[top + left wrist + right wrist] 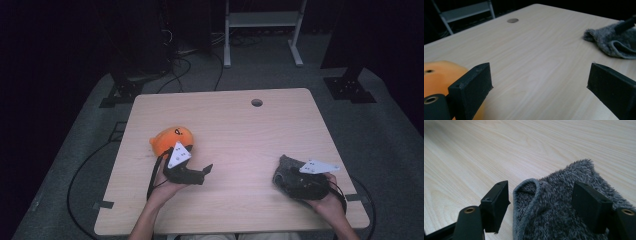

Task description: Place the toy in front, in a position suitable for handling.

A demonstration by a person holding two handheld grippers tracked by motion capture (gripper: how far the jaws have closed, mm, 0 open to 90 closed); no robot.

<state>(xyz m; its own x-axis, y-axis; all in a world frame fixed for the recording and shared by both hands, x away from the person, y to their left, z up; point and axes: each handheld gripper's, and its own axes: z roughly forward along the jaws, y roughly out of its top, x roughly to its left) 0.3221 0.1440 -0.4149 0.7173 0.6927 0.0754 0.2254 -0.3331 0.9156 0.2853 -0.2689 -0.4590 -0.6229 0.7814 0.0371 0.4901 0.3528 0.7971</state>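
An orange plush toy (171, 140) lies on the left part of the wooden table (235, 130); it also shows at the lower left of the left gripper view (439, 75). My left gripper (206, 172) rests just right of the toy and points toward the table's middle, open wide (540, 85) with nothing between its jaws. A grey fuzzy cloth (286, 167) lies crumpled at the right front. My right gripper (281, 179) is on it, open (541, 205), with one jaw beside the cloth's folded hem (534, 192) and the other jaw on the pile.
A round cable hole (256, 102) sits near the table's far edge. Beyond the table stand a white frame (260, 25) and black stands with cables on a grey floor. A hand holds each gripper near the front edge.
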